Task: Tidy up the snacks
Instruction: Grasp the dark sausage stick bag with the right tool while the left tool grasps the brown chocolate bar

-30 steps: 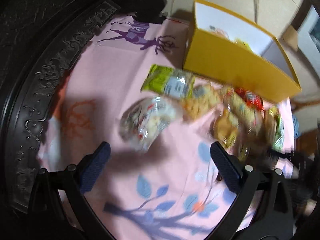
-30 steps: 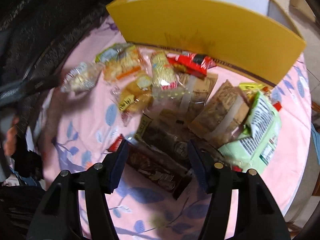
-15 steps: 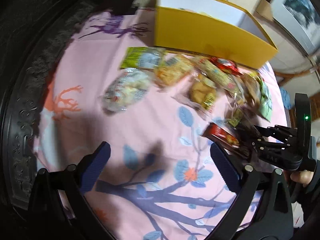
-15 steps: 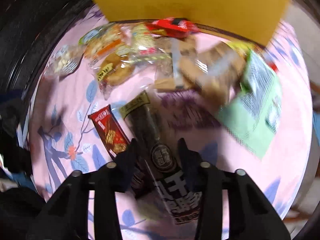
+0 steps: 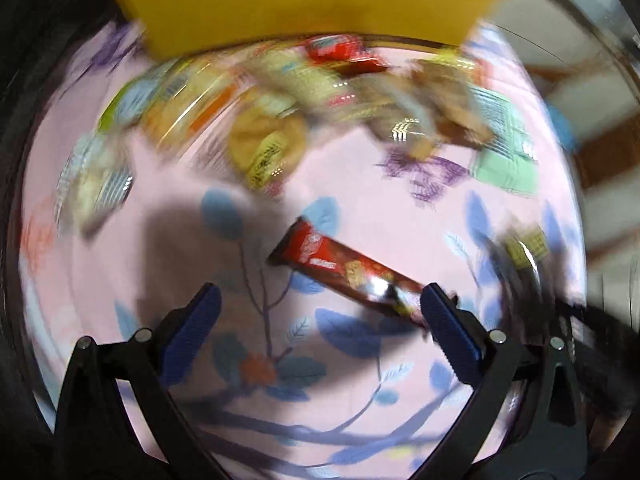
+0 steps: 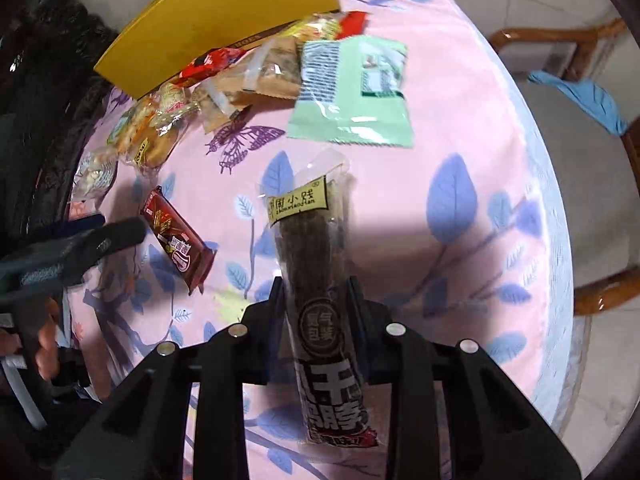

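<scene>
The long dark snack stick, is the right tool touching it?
Touching. In the right wrist view, the right tool has both fingers pressed against the sides of the long dark snack stick, holding it above the pink tablecloth.

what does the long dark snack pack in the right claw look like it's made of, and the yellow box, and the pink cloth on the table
Long dark snack pack, clamped in the right claw: thin clear plastic film, glossy; its see-through end shows the tablecloth behind.
Yellow box: likely cardboard, matte; flat stiff wall, no shine.
Pink leaf-printed tablecloth: seemingly woven fabric, matte; it drapes over the table edge.
</scene>
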Tool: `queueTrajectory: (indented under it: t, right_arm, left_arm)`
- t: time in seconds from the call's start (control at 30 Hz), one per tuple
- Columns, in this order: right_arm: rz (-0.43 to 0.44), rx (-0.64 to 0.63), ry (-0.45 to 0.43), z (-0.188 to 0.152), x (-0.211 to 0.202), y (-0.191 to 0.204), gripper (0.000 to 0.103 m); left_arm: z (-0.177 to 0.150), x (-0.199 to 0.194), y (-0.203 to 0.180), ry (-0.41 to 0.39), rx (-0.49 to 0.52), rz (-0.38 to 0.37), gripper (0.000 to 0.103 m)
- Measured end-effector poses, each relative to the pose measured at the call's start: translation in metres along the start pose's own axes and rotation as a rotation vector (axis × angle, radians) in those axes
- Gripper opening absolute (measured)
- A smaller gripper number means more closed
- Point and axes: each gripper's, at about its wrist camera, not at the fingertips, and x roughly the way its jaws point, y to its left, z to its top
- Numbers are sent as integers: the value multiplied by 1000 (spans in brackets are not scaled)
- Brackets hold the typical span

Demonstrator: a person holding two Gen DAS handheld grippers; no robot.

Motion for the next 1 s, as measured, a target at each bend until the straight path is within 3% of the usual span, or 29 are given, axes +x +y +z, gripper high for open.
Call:
queueTrajectory:
  t: [0.13, 0.2, 0.23, 0.33, 0.37, 0.47, 0.5, 0.57, 0.77, 1.0]
  right_arm:
    - [1, 2, -14, -7, -1, 3, 33]
    - [4, 2, -16, -9, -3, 1, 33]
    - [6, 4, -15, -10, -5, -1, 33]
    - [14, 6, -14, -13, -6, -2, 33]
    - [15, 5, -14, -14, -6, -2, 33]
    - [17, -6, -13, -18, -5, 4, 33]
    - [12, -15, -13, -20, -4, 8, 33]
    - [5, -29, -17, -21, -2, 15, 32]
    - [30, -50, -61, -16, -8, 34, 29]
    - [69, -98, -136, 9, -33, 67, 29]
  left_arm:
    - [1, 16, -18, 7, -77, 56, 101]
    - [0, 30, -24, 43, -108, 77, 91]
    - [-1, 35, -24, 56, -133, 68, 92]
    - [-1, 30, -22, -11, -178, 66, 84]
    - [-2, 27, -23, -35, -167, 65, 75]
    - [-3, 15, -16, -89, -155, 82, 27]
    - [-3, 12, -9, -88, -168, 65, 24]
    - [-4, 9, 2, -77, -159, 23, 24]
    - [-23, -8, 48, -88, -186, 20, 23]
    - [-31, -60, 70, -212, -178, 4, 24]
